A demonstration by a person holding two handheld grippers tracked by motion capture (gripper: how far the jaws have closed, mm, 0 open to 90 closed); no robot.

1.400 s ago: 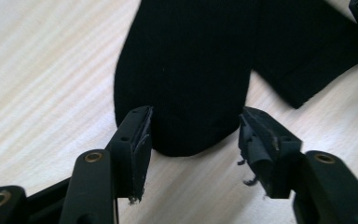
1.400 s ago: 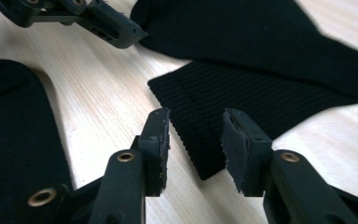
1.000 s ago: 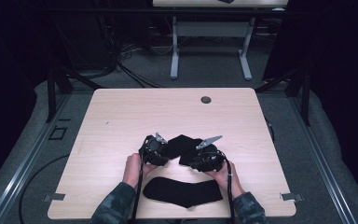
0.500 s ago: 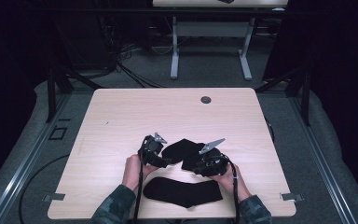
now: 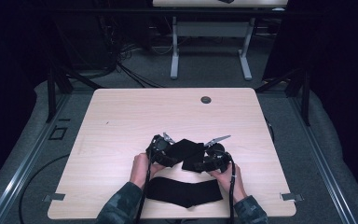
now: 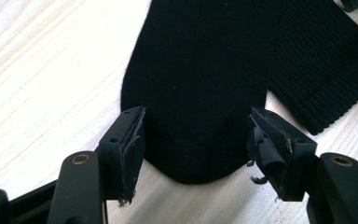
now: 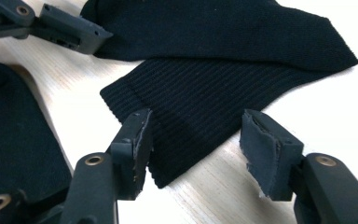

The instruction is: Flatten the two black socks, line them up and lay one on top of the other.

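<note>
A black sock [image 5: 189,153], folded over on itself, lies on the table between my two grippers. My left gripper [image 5: 161,151] is open. Its jaws stand on either side of the sock's rounded toe [image 6: 200,70] and the pads [image 6: 133,140] are clear of the cloth. They have opened wider within the last second. My right gripper [image 5: 209,161] is also open and its jaws have just been opening. The ribbed cuff [image 7: 205,102] lies loose between them. The left gripper's jaw tips [image 7: 70,28] show at the top left of the right gripper view.
A second black sock [image 5: 184,191] lies flat near the table's front edge [image 5: 168,215], between the person's forearms; it also shows in the right gripper view [image 7: 9,130]. A small dark cable hole [image 5: 206,100] sits near the far edge. Bare wood spreads behind the grippers.
Both hands have stayed almost where they were. The right gripper has shifted slightly toward the person. The folded sock lies in the same spot between the grippers.
</note>
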